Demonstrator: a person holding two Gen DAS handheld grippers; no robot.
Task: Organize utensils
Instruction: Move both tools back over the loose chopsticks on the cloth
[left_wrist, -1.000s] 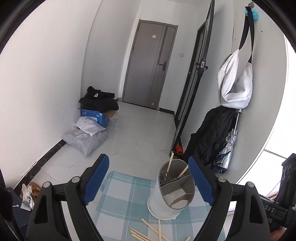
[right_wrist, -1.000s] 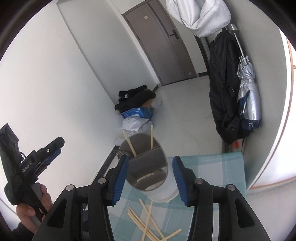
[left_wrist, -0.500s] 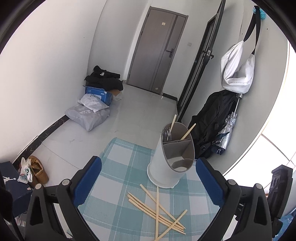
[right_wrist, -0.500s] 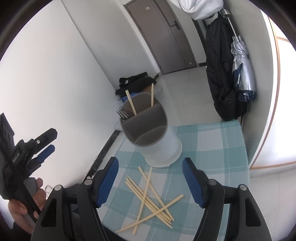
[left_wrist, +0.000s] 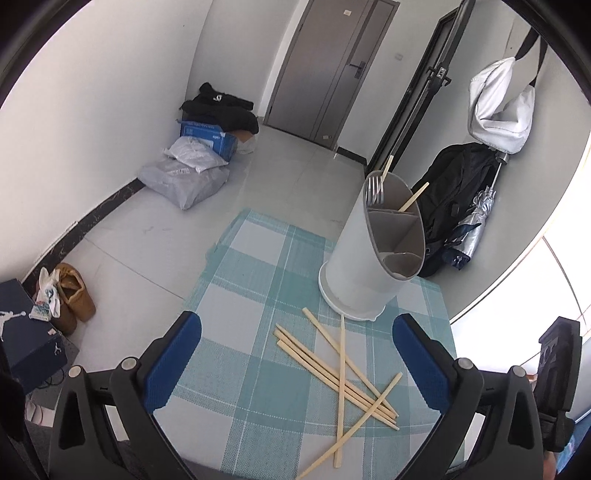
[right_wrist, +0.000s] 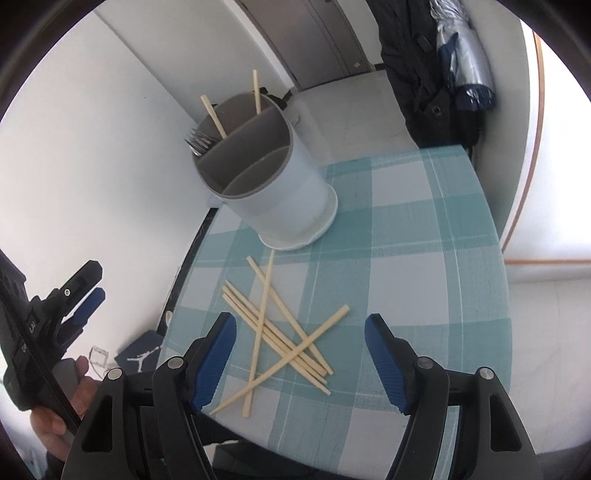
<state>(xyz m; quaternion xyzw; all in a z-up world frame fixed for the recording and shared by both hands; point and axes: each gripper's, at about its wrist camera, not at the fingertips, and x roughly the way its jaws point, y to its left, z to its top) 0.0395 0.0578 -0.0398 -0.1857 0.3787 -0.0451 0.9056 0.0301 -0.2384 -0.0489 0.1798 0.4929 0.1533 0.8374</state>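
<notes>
1. The checked teal cloth (left_wrist: 258, 369) fills the lower middle of my left view, and in my right view (right_wrist: 424, 240) it runs from centre to the right edge, where its far corner shows.
2. The white utensil holder (left_wrist: 354, 266) stands on the cloth at centre right of my left view and at upper centre of my right one (right_wrist: 288, 199). It is split into grey compartments. The rearmost holds forks (right_wrist: 199, 142) and two upright chopsticks (right_wrist: 216, 116).
3. My left claw (left_wrist: 295, 354) fills the bottom of its own view, blue pads spread wide with nothing between them; its jaws have just been opening. Only my right view shows it from outside, at lower left (right_wrist: 79, 295), with the hand (right_wrist: 66, 398) gripping its handle.
4. My right claw (right_wrist: 299, 354) is released too, jaws apart and empty above the loose sticks; they opened a moment ago. My left view shows only a dark piece of it at the lower right edge.
5. The loose chopsticks (left_wrist: 343, 373) lie crossed on the cloth in front of the holder, at lower centre of both views (right_wrist: 277, 332).
6. Only my left view shows the bags (left_wrist: 184, 177) and the blue box (left_wrist: 208, 134) on the floor at upper left, and the brown shoes (left_wrist: 74, 295) at far left.
</notes>
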